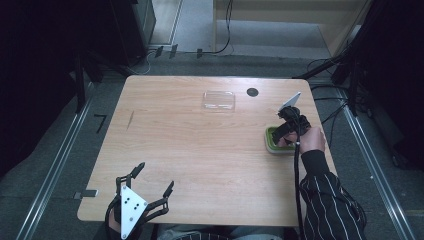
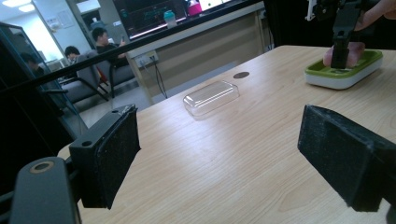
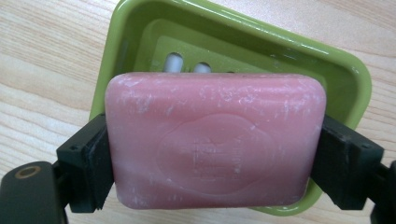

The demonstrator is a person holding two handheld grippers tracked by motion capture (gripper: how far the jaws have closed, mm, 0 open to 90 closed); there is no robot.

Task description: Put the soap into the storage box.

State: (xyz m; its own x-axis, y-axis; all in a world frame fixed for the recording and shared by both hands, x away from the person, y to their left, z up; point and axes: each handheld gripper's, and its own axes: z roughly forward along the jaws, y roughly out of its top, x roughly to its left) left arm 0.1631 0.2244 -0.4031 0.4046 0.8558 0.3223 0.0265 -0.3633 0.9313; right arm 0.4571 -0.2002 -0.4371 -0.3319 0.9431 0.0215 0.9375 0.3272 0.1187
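Over the green dish (image 3: 345, 79), right gripper (image 3: 215, 158) fingers clamp pink soap (image 3: 215, 140); left gripper (image 1: 150, 187) gapes.

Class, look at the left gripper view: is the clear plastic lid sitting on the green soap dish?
No, the clear plastic lid lies on the wooden table, apart from the green soap dish.

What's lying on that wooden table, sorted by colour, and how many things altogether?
Pink: 1, the pink soap bar
Green: 1, the green plastic soap dish with a white base
Clear: 1, the clear plastic lid
Total: 3
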